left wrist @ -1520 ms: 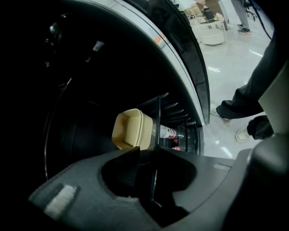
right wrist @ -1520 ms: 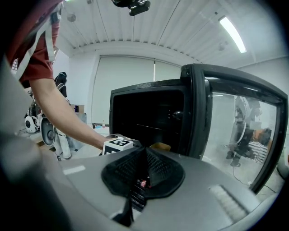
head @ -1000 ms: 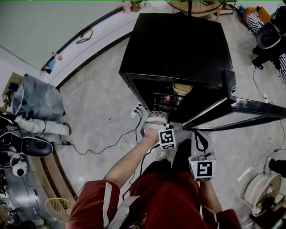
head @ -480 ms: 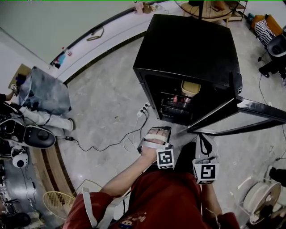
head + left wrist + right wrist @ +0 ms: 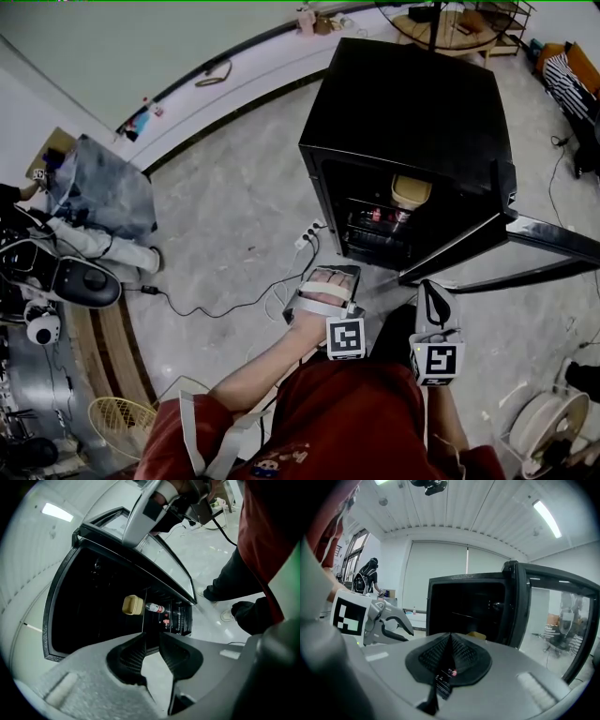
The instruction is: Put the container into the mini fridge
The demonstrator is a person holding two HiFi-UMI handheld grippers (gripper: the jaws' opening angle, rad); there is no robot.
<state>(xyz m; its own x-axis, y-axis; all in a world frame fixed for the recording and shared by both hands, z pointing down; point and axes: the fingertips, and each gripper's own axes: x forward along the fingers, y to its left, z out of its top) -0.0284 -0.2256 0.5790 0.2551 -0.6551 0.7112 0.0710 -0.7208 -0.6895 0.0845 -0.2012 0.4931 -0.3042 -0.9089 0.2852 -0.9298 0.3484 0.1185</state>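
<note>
Head view: noting container (image 5: 411, 190) resting inside fridge (image 5: 403, 103), door (image 5: 506, 248) hanging open; left gripper (image 5: 328, 277) spread, empty; right gripper (image 5: 432, 292) closed, empty. Risking door clipping container if protruding.

No text, brand or number is legible anywhere, not even on the mini fridge (image 5: 405, 103).

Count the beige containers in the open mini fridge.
1. The beige rounded plastic container sits in the upper part of the open black mini fridge, above the small bottles on the rack below. The dark interior may hide more.
</note>
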